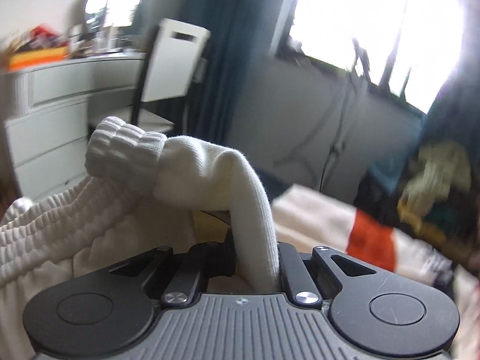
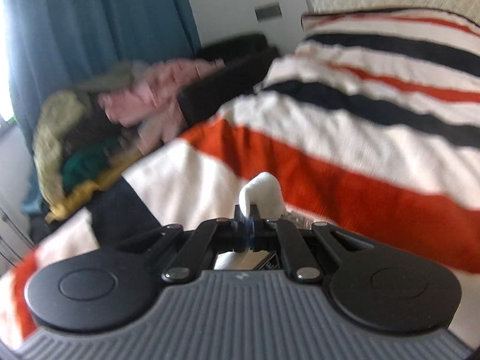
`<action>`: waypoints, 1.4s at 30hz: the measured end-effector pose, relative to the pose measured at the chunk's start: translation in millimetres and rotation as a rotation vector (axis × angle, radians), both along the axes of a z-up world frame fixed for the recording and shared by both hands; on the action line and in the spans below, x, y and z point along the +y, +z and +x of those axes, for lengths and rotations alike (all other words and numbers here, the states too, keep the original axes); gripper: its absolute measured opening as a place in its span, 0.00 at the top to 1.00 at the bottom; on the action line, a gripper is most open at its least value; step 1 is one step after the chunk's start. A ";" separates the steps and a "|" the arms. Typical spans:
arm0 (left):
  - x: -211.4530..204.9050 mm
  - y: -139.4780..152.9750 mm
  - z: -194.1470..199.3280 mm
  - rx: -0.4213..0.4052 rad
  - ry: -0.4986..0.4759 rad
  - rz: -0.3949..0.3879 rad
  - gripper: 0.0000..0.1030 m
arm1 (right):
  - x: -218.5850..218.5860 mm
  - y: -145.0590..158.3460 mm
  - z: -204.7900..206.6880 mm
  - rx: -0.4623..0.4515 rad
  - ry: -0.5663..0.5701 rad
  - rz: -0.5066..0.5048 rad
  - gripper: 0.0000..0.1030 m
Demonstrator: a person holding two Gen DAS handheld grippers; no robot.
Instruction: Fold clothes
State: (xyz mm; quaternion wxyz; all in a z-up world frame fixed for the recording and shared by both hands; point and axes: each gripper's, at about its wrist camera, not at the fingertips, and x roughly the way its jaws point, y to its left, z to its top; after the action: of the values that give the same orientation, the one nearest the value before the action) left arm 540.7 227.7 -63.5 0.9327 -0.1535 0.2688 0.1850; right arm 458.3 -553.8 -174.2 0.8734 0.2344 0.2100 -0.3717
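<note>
A cream-white knit garment [image 1: 192, 162] fills the lower left of the left wrist view. Its ribbed cuff [image 1: 120, 144] sticks up and a ribbed band [image 1: 45, 225] bunches at the left. A fold of the knit runs down between the jaws of my left gripper [image 1: 255, 249], which is shut on it. In the right wrist view my right gripper [image 2: 247, 219] is shut on a small tuft of the same white fabric [image 2: 265, 192], which pokes up just past the fingertips. Both grippers hang above the bed.
A bedspread [image 2: 360, 138] with white, orange and black stripes lies below. A pile of mixed clothes [image 2: 90, 138] sits at its far edge by a teal curtain [image 2: 90, 15]. A white dresser [image 1: 60, 114], a chair [image 1: 174, 60] and a bright window [image 1: 375, 15] stand beyond.
</note>
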 end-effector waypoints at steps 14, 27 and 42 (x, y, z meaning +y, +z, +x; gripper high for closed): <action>5.5 -17.2 -44.0 -0.072 -0.056 -0.064 0.61 | 1.9 -7.2 -33.5 -0.065 0.135 0.096 0.31; 12.5 -32.1 -239.6 -0.162 0.031 -0.312 0.27 | 41.6 15.5 -216.5 -0.327 0.307 0.432 0.27; 75.7 -67.4 -232.0 -0.247 0.144 -0.631 0.44 | 31.9 -46.8 -204.8 -0.330 0.241 0.718 0.49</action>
State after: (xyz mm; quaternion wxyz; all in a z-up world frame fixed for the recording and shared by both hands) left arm 308.8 303.4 -130.9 0.8494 -0.4741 0.1861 0.1381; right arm 253.5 -521.9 -221.1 0.7953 0.5545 0.2093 -0.1273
